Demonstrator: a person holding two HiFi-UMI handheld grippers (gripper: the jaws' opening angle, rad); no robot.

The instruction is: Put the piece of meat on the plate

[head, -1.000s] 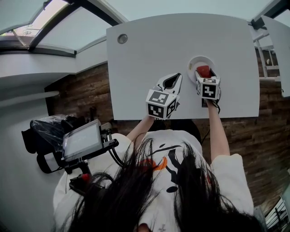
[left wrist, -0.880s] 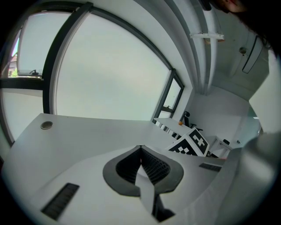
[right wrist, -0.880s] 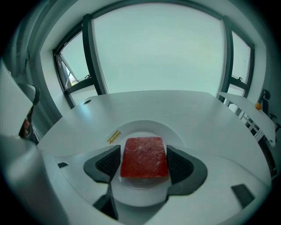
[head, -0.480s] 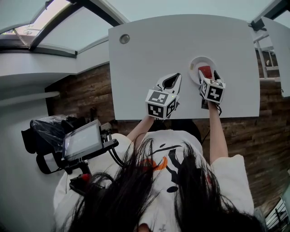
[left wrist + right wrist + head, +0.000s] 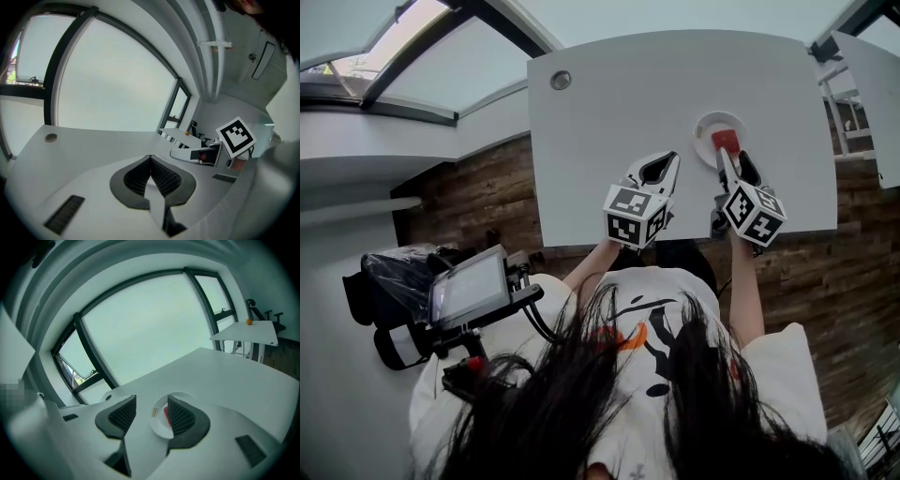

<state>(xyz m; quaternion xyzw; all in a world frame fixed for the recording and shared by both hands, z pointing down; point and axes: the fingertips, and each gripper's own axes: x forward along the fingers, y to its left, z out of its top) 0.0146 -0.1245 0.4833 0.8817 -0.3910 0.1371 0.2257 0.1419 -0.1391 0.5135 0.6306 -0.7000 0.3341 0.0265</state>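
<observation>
A red piece of meat [image 5: 725,141] lies on the small white plate [image 5: 709,127] at the right of the white table [image 5: 609,103]. My right gripper [image 5: 734,167] hovers just on the near side of the plate, raised above it. Its jaws are closing and nothing is between them. In the right gripper view the plate [image 5: 158,423] and the meat [image 5: 166,414] show below and beyond the gap of the right gripper [image 5: 151,404]. My left gripper [image 5: 656,169] rests left of the plate, shut and empty; the left gripper [image 5: 150,161] has its pads touching.
A round grommet [image 5: 560,80] sits in the table's far left corner. A second white table [image 5: 243,333] with a small orange thing [image 5: 249,321] stands to the right. Large windows lie beyond the far edge. A small pale mark [image 5: 153,412] is on the plate.
My right gripper has lifted off the plate, drawn back toward the person and rolled; its jaws have narrowed. The meat stays on the plate. The left gripper has not moved.
</observation>
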